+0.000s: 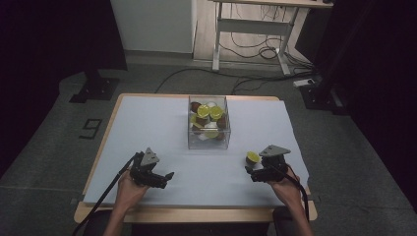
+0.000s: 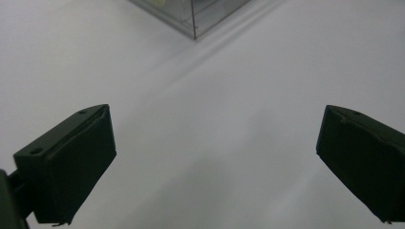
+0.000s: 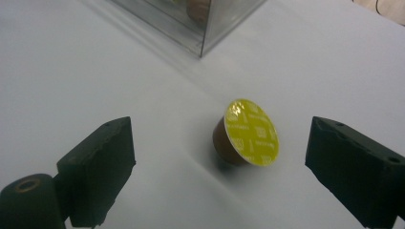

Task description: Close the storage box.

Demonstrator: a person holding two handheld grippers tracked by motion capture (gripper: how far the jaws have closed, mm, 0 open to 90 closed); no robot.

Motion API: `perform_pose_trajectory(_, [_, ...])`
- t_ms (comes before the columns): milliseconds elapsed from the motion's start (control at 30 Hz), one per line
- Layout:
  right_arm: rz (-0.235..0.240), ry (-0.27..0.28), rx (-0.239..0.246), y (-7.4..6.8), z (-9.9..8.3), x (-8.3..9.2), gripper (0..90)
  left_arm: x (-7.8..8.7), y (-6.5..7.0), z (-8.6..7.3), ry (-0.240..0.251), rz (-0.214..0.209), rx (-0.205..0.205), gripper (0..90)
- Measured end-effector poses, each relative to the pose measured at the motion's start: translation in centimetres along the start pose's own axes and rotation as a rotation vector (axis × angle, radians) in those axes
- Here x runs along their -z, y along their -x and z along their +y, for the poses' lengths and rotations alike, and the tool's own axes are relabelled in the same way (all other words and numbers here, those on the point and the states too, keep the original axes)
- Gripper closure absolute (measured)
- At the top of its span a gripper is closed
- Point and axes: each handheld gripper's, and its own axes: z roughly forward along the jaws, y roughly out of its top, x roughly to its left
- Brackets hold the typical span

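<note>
High view, read from left to right. The left gripper (image 1: 158, 178), a black angular tool topped by a grey three-cornered plate, was held in the person's left hand (image 1: 130, 189) low over the near left part of the desk (image 1: 147, 123), whose top was covered by a smooth, matte, pale grey-blue sheet edged by a light wooden rim. In the left gripper view its fingers (image 2: 71, 167), blunt wedge-shaped blocks with a dull black coating, stood spread wide with bare sheet between them. At the middle of the desk, toward its far side, stood a clear box (image 1: 209, 142), square-walled and of transparent plastic, holding a heap of small capsules with yellow-green, brown and white faces; one sharp vertical corner of it appeared in each gripper view (image 2: 194, 24). To the right of the box and nearer the person, a single coffee capsule (image 1: 253, 157) lay tilted on its side on the sheet, apart from the box. The right gripper view showed its brown tapered cup and round, glossy yellow-green foil lid (image 3: 251, 132) stamped with faint marks. The right gripper (image 1: 254, 173), held in the right hand (image 1: 287, 189), lay just beside the capsule; its fingers (image 3: 98, 167) were spread, one to each side of the capsule, not touching it.
</note>
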Motion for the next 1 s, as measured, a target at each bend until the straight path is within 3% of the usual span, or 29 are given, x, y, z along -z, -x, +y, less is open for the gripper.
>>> perform_pose_trajectory(467, [-0.005, -0.062, -0.046, 0.9, -3.6, -2.4, 4.9, -1.7, -0.8, -2.7, -0.077, 0.022, 0.028, 0.0])
perform_pose_trajectory(567, [0.011, -0.077, -0.065, 1.0, -4.4, -3.0, 4.1, -2.1, -1.0, -3.1, -0.114, 0.022, 0.031, 0.0])
perform_pose_trajectory(633, [0.027, -0.087, -0.076, 1.0, -5.0, -3.5, 2.6, -2.2, -1.4, -3.1, -0.122, 0.006, 0.058, 0.0])
perform_pose_trajectory(800, [0.056, -0.050, -0.134, 1.4, -6.0, -3.8, 0.0, -2.3, -1.6, -3.1, -0.132, -0.012, 0.079, 0.0])
perform_pose_trajectory(1000, [0.052, -0.051, -0.135, 1.4, -6.1, -3.9, 0.0, -2.3, -1.6, -3.1, -0.134, -0.013, 0.080, 0.0])
